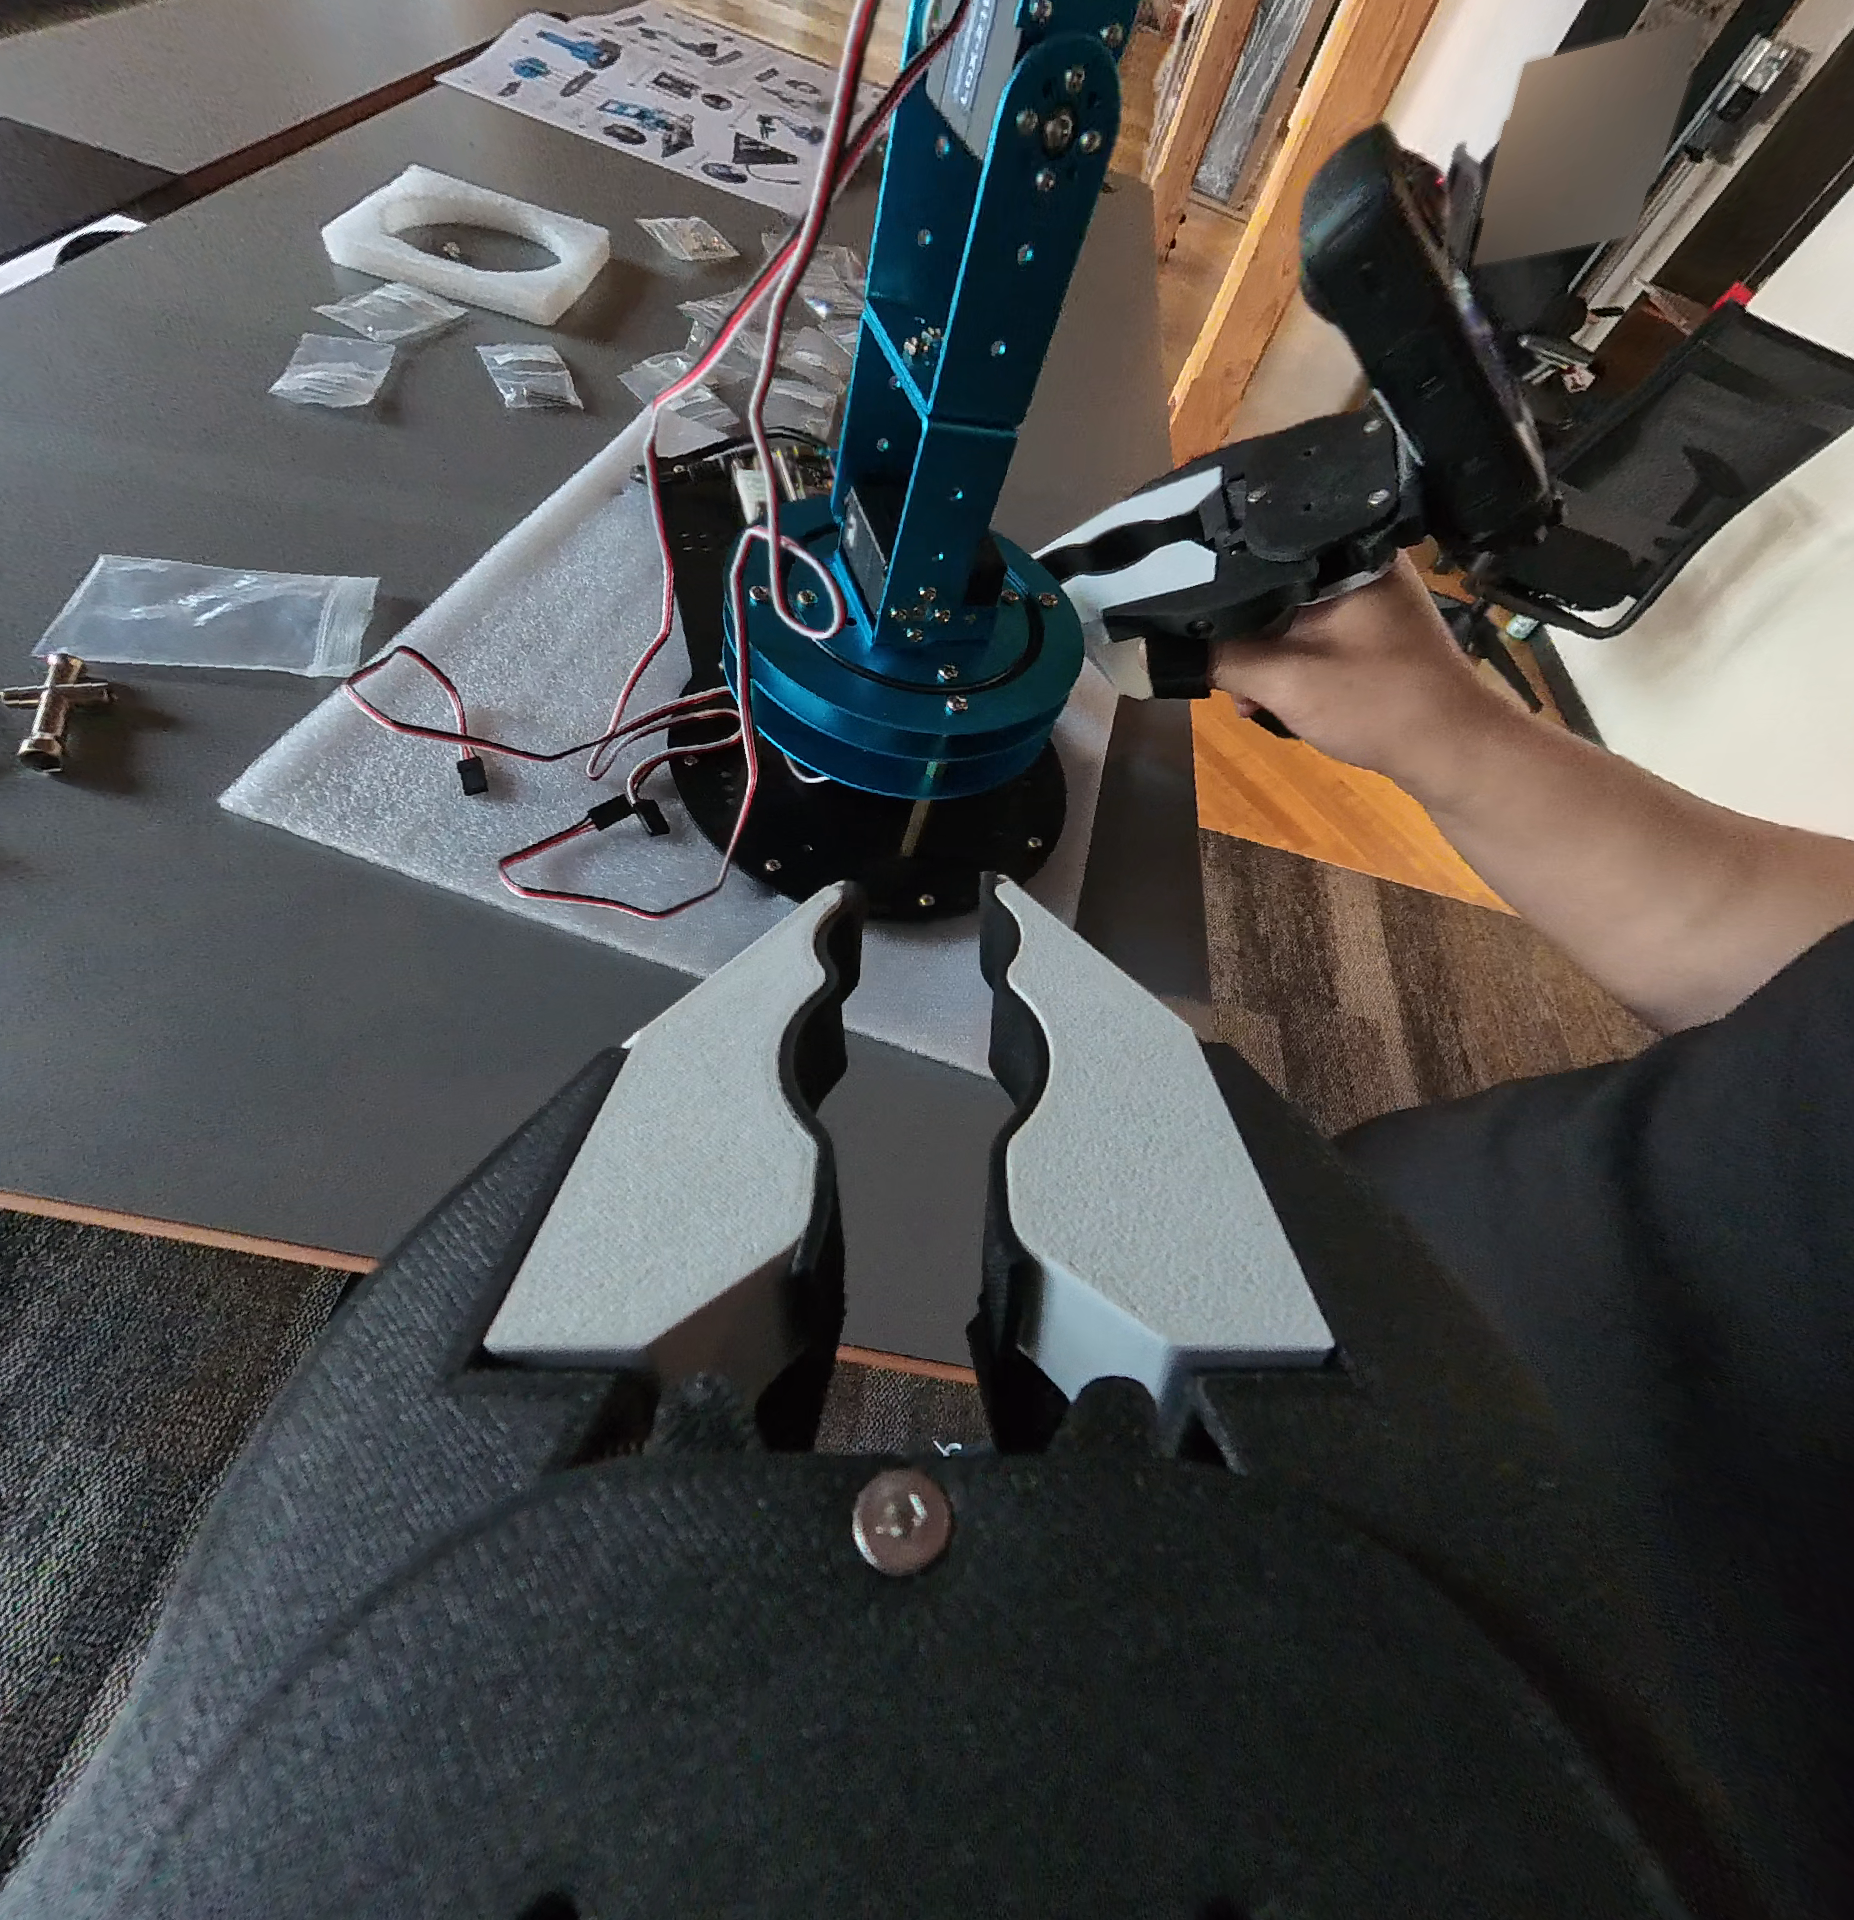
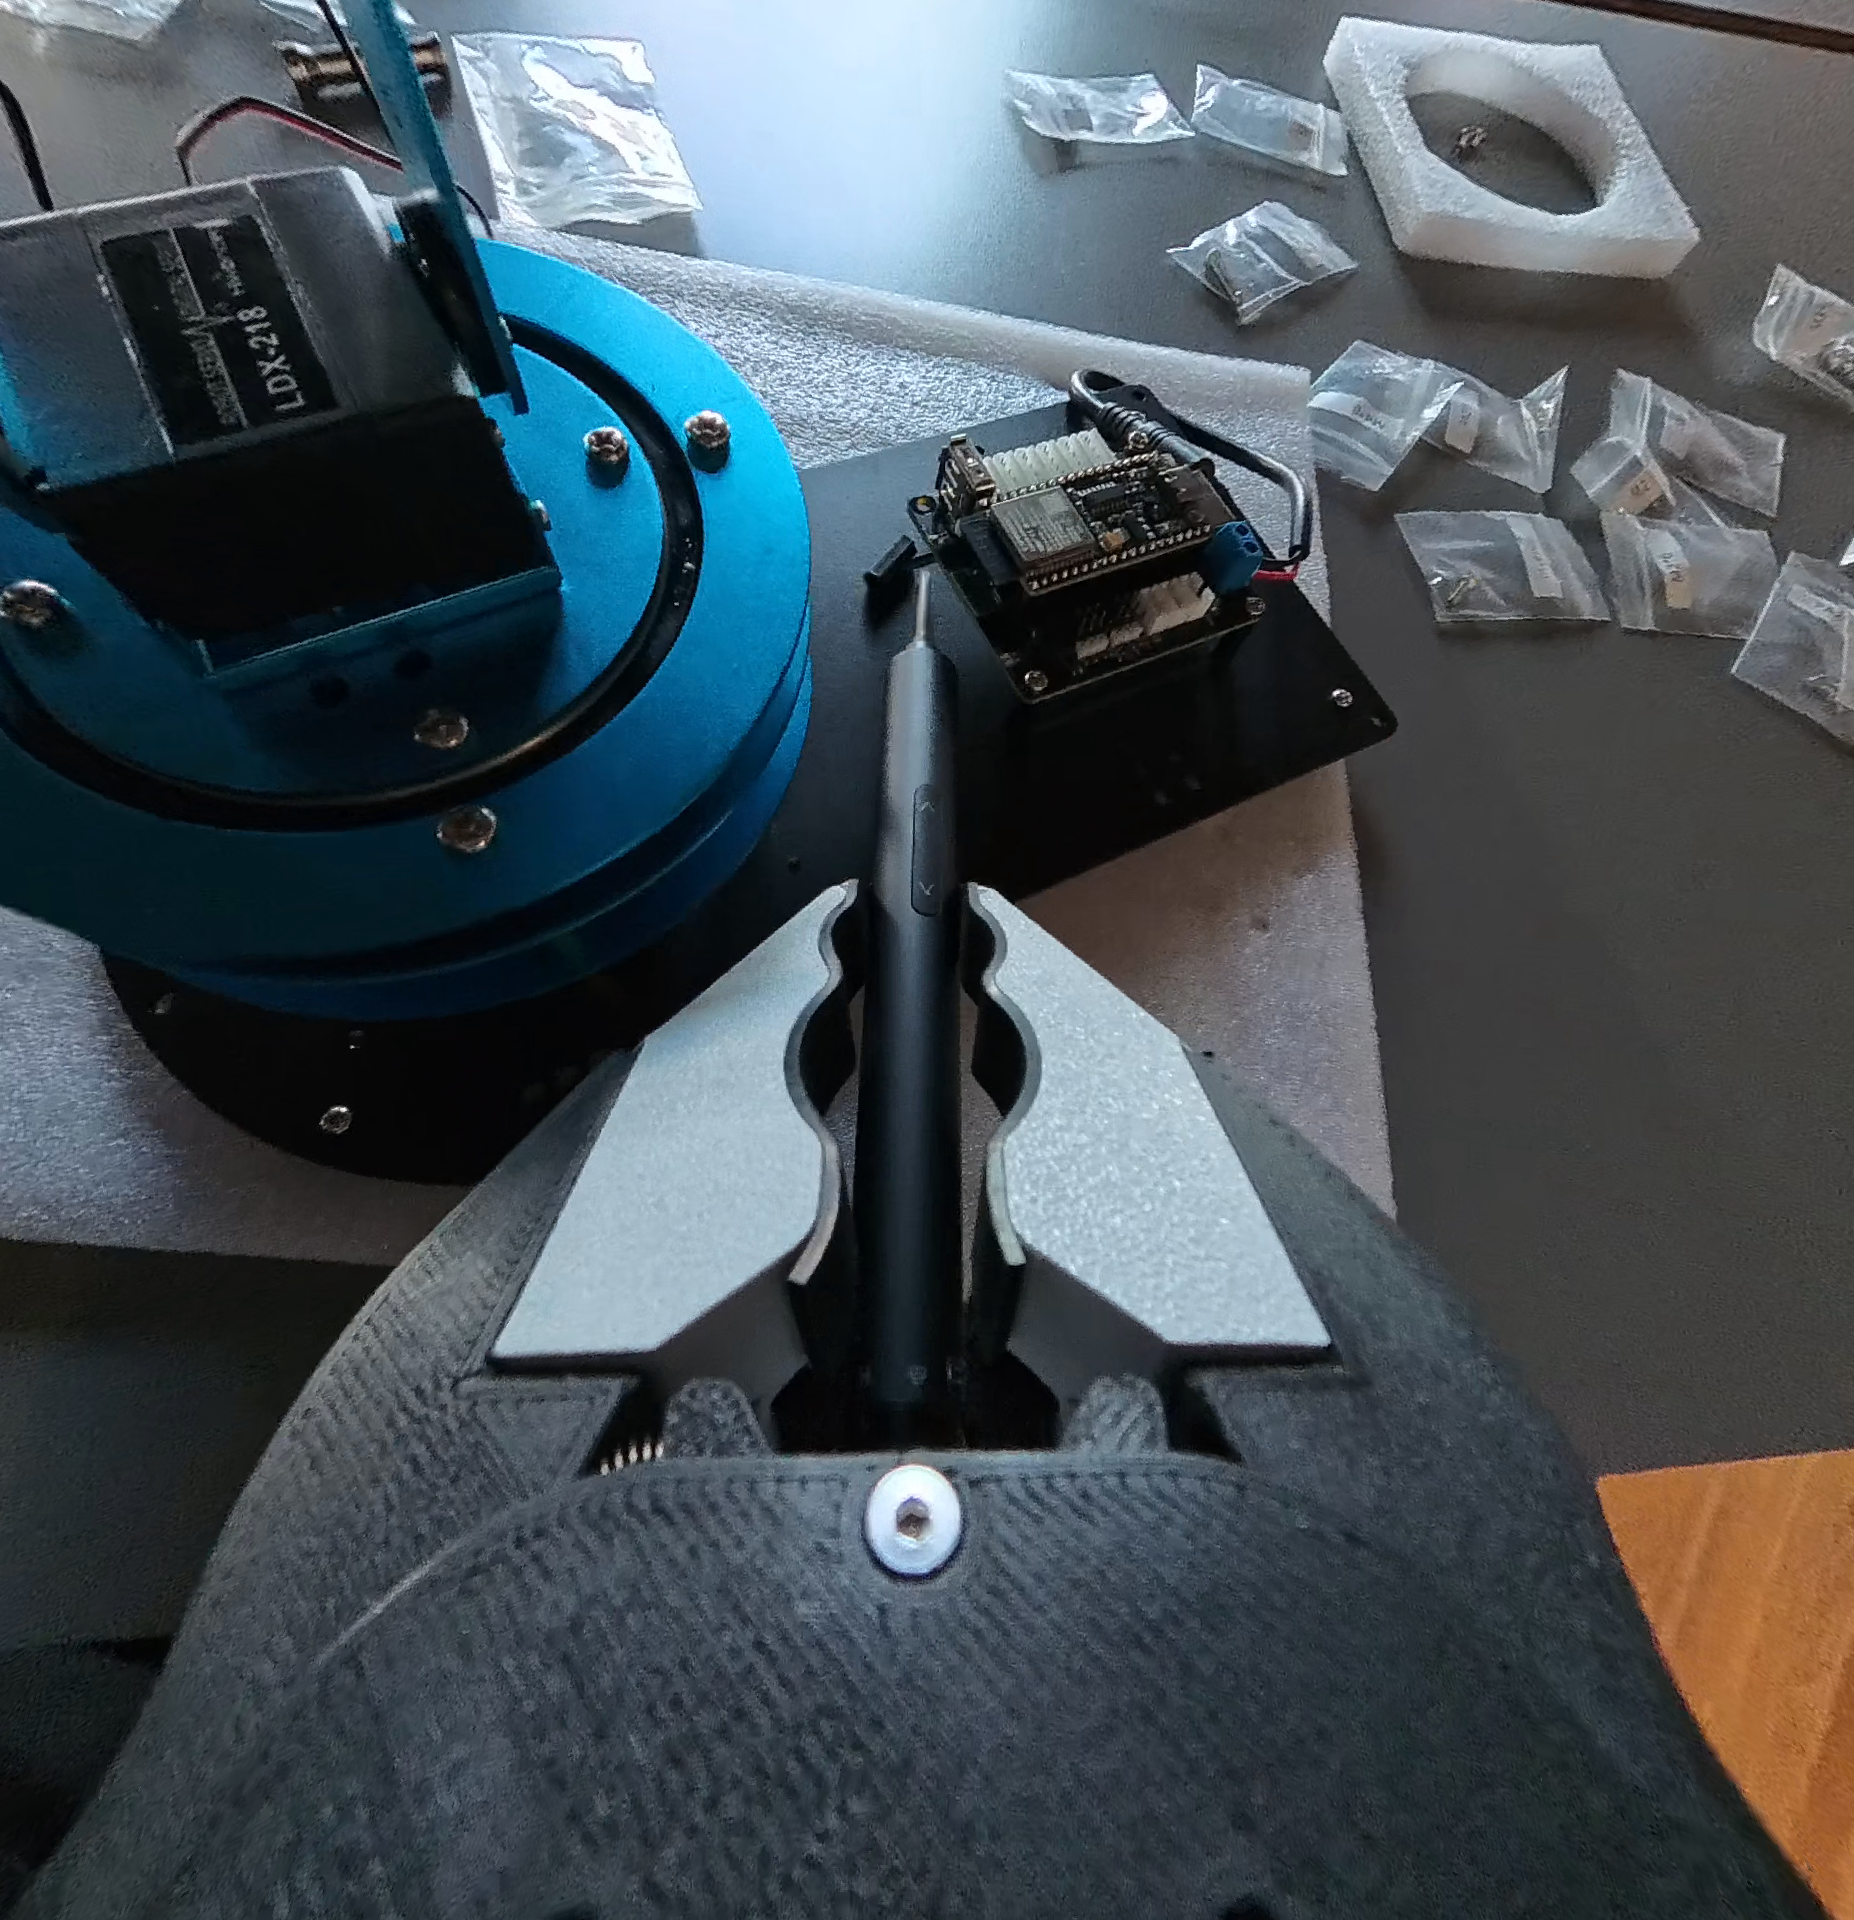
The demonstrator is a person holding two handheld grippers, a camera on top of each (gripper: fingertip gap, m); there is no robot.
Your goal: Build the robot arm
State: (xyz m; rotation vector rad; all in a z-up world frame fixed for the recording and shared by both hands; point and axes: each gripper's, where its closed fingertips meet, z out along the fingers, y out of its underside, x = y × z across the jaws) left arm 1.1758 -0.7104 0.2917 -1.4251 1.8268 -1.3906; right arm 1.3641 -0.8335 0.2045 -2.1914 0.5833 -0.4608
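Right gripper (image 2: 907, 904) is clamping a dark electric screwdriver (image 2: 907, 1039), its bit hovering beside the control board (image 2: 1099, 551) near the foam sheet's (image 2: 1266, 987) far edge and risking a slip onto components, while the left gripper (image 1: 918, 904) is waiting narrowly parted and empty.

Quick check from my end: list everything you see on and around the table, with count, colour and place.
toy arm: one, blue, upright on round black base, on the foam sheet
foam sheet: one, white, on the table
table: one, dark grey
circuit board: one, black, on black plate right of the blue base
wires: several, red-white-black, trailing from the toy arm
small bags: many, clear, scattered on the table
foam ring: one, white, far side
cross wrench: one, silver, left edge
printed sheet: one, white, far end
screwdriver: one, black, in right gripper, tip near the circuit board
left gripper: fingers apart, empty, before the base
right gripper: fingers closed on the screwdriver
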